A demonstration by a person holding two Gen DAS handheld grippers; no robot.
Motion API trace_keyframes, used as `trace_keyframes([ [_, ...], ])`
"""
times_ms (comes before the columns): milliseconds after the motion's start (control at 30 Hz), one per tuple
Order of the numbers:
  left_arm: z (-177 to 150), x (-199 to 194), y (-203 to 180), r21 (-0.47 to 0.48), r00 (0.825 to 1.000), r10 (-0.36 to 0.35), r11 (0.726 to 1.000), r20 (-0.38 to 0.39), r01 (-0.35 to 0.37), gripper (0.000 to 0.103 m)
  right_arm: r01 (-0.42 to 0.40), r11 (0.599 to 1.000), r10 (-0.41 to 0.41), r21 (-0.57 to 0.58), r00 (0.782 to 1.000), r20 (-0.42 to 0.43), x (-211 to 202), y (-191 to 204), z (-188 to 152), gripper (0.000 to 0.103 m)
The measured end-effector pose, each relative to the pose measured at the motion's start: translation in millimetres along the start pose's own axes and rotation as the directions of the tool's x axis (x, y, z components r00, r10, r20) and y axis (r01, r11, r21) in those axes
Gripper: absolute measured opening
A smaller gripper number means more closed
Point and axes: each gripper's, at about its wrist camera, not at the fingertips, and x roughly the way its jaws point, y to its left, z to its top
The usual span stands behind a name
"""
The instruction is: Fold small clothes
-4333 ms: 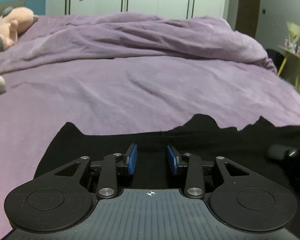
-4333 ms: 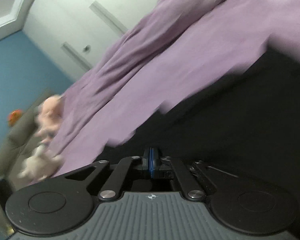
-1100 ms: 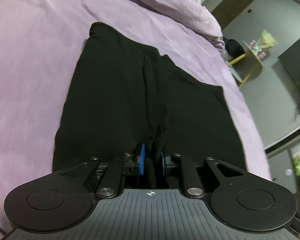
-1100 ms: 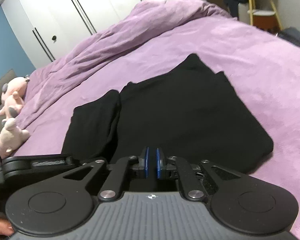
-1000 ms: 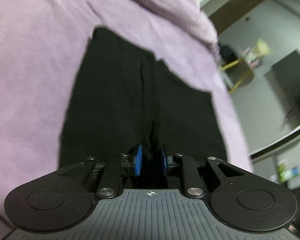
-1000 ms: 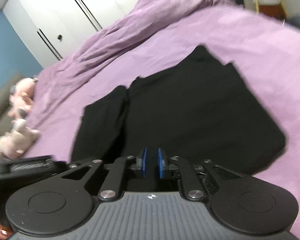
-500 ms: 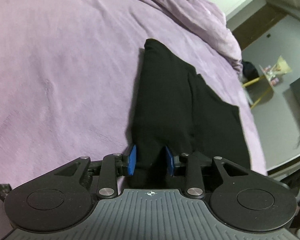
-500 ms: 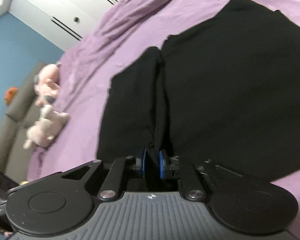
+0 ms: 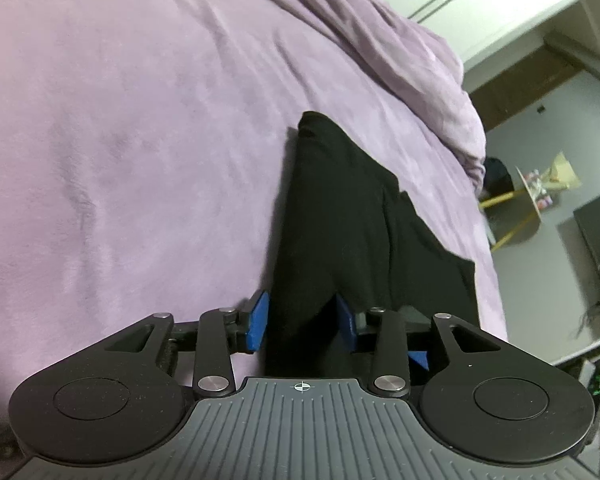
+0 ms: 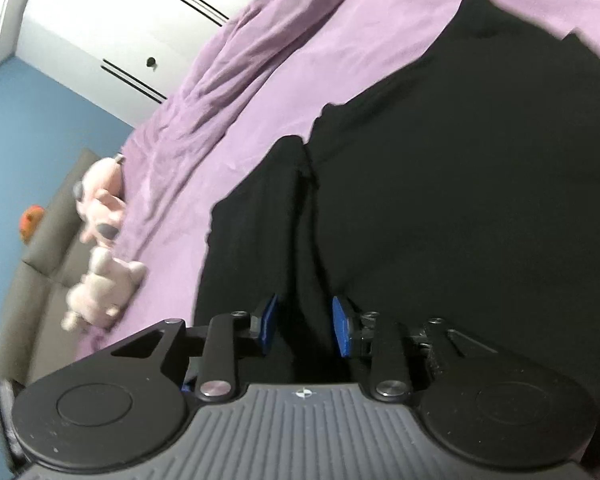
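Since a second ago both grippers have dropped closer and their jaws have just been opening, fabric between them but pads clear. Left gripper (image 9: 300,322) and right gripper (image 10: 304,326) straddle the near edge of the black soft cloth garment (image 9: 340,200), lying folded on the purple bedspread (image 9: 120,120). Light, limp; best pinched at corners. Both point downward.

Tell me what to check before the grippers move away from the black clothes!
1. Left gripper let go: ok, jaws just opening, pads clear of the cloth between them.
2. Right gripper let go: ok, jaws just opening, cloth loose between them.
3. Black garment lying on the purple blanket: ok.
4. Folded strip lying flat on the rest: ok.
5. Fold edges even: cannot tell.
6. Plush toys clear of garment: ok.
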Motion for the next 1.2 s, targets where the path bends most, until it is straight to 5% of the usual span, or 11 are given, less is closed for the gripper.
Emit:
trace_keyframes([
  [133, 6, 10, 11, -0.112, 0.998, -0.058, 0.992, -0.007, 0.057, 0.048, 0.005, 0.998, -0.006, -0.059, 1.0, -0.016, 13, 13, 0, 0.028],
  [167, 6, 10, 13, -0.125, 0.998, -0.067, 0.99, -0.008, 0.066, 0.048, 0.023, 0.996, -0.024, -0.088, 1.0, -0.01, 15, 17, -1, 0.02],
  [400, 5, 9, 4, -0.067, 0.999, -0.036, 0.997, -0.009, 0.036, 0.048, 0.217, 0.913, -0.2, -0.344, 0.976, 0.086, 10, 57, -15, 0.008],
  [600, 2, -1, -16, 0.006, 1.0, -0.001, 1.0, 0.025, 0.001, 0.047, 0.36, 0.813, -0.29, -0.458, 0.932, 0.217, -22, 78, -14, 0.007],
  [700, -5, 2, -28, 0.033, 1.0, 0.003, 0.999, 0.014, -0.004, 0.047, 0.456, 0.752, -0.36, -0.475, 0.889, 0.283, -39, 71, -11, 0.007],
  [867, -20, 24, -47, 0.061, 0.998, -0.031, 0.998, -0.059, 0.034, 0.048, 0.513, 0.762, -0.447, -0.396, 0.858, 0.252, -58, 27, 0, 0.008],
  [967, -27, 33, -60, 0.112, 0.998, -0.016, 0.993, -0.064, 0.023, 0.049, 0.447, 0.821, -0.394, -0.355, 0.894, 0.214, -67, 4, 3, 0.009],
  [1100, -25, 33, -76, 0.198, 0.999, 0.041, 0.98, -0.031, -0.034, 0.049, 0.33, 0.911, -0.295, -0.248, 0.941, 0.168, -69, -7, 18, 0.026],
  [1200, -17, 36, -71, 0.132, 0.999, 0.031, 0.991, -0.018, -0.028, 0.049, 0.286, 0.939, -0.26, -0.192, 0.954, 0.148, -61, -14, 24, 0.026],
])
